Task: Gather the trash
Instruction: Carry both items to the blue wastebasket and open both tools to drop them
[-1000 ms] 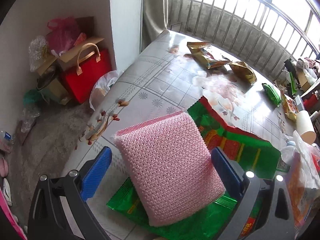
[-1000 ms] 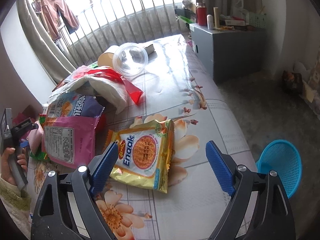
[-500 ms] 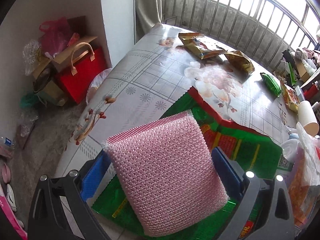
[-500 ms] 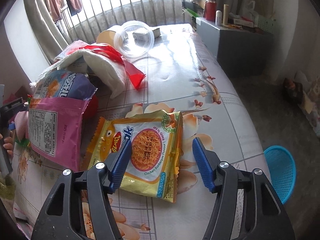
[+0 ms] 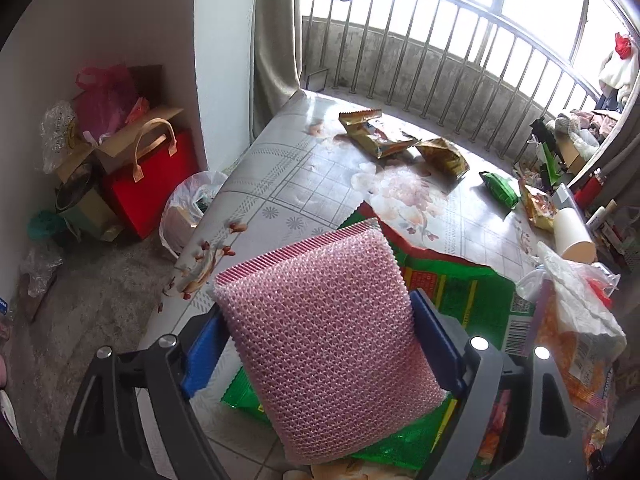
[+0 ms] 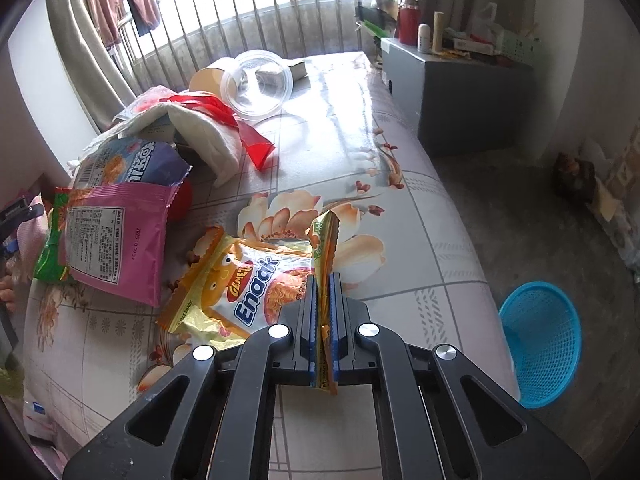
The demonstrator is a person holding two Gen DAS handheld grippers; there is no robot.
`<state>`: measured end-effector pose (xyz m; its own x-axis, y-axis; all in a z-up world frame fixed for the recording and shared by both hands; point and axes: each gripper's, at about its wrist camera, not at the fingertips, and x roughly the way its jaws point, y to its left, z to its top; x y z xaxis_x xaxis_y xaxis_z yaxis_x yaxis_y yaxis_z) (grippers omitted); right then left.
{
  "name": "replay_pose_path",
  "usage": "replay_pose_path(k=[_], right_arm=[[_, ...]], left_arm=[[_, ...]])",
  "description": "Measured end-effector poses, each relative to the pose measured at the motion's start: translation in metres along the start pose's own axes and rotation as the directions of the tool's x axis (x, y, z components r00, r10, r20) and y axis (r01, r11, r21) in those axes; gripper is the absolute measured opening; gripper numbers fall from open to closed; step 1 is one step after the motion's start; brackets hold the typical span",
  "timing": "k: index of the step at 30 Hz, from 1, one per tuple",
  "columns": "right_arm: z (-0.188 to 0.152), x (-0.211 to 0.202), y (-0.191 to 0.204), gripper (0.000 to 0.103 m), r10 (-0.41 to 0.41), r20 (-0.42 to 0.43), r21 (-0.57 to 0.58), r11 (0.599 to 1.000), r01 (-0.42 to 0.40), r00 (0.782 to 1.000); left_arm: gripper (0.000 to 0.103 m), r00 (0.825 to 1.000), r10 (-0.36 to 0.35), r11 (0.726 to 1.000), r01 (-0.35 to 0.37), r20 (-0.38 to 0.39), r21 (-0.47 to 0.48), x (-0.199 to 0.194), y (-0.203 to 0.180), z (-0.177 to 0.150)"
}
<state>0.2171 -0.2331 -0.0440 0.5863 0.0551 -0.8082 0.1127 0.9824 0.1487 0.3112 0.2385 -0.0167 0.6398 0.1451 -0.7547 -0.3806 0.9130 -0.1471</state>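
the yellow foil enaak noodle wrapper [image 6: 244,280], low centre on the floral tablecloth [image 6: 360,128], is pinched at its right edge by the right gripper [image 6: 323,312], whose jaws have just closed, so it can be lifted. the left gripper [image 5: 320,328], jaws just narrowed, clamps the pink mesh sponge [image 5: 328,320] for carrying.

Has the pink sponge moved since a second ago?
Yes. The pink sponge, now clamped in the left gripper, has lifted off the green wrapper, covering more of it.
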Motion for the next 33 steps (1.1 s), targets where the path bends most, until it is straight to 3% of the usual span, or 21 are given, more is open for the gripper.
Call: replay_pose_path(k=[10, 15, 18, 20, 22, 24, 26, 29, 33], right_arm=[[-0.014, -0.057, -0.038, 0.003, 0.003, 0.095, 0.129, 0.992, -0.015, 0.995], [-0.032, -0.092, -0.070, 0.003, -0.017, 0.147, 0.216, 0.976, -0.015, 0.989], [-0.047, -0.110, -0.095, 0.003, -0.039, 0.169, 0.287, 0.958, -0.012, 0.985], [-0.060, -0.121, -0.114, 0.003, -0.061, 0.185, 0.347, 0.938, -0.007, 0.981], [-0.074, -0.132, -0.133, 0.003, -0.079, 0.206, 0.408, 0.913, -0.012, 0.975], [-0.091, -0.143, -0.152, 0.003, -0.105, 0.223, 0.462, 0.887, -0.011, 0.969], [-0.107, -0.149, -0.172, 0.003, -0.128, 0.226, 0.513, 0.858, -0.006, 0.966], [-0.127, -0.150, -0.204, 0.003, -0.162, 0.206, 0.573, 0.819, 0.015, 0.965], [-0.147, -0.138, -0.243, 0.003, -0.186, 0.166, 0.642, 0.766, 0.037, 0.968]], left_arm=[[0.083, 0.986, -0.090, 0.996, 0.093, 0.142, -0.015, -0.100, 0.017, -0.008], [0.083, 0.969, -0.179, 0.980, 0.162, 0.168, 0.112, -0.149, -0.021, -0.035], [0.083, 0.953, -0.280, 0.939, 0.247, 0.119, 0.238, -0.165, -0.072, -0.059], [0.083, 0.933, -0.354, 0.894, 0.318, 0.063, 0.317, -0.173, -0.111, -0.076], [0.083, 0.908, -0.420, 0.830, 0.385, -0.002, 0.404, -0.181, -0.158, -0.095], [0.084, 0.875, -0.478, 0.752, 0.455, -0.081, 0.478, -0.189, -0.205, -0.117], [0.084, 0.830, -0.528, 0.660, 0.534, -0.179, 0.527, -0.198, -0.255, -0.142], [0.084, 0.760, -0.559, 0.524, 0.633, -0.331, 0.569, -0.207, -0.321, -0.186], [0.084, 0.696, -0.549, 0.402, 0.705, -0.462, 0.585, -0.207, -0.397, -0.238]])
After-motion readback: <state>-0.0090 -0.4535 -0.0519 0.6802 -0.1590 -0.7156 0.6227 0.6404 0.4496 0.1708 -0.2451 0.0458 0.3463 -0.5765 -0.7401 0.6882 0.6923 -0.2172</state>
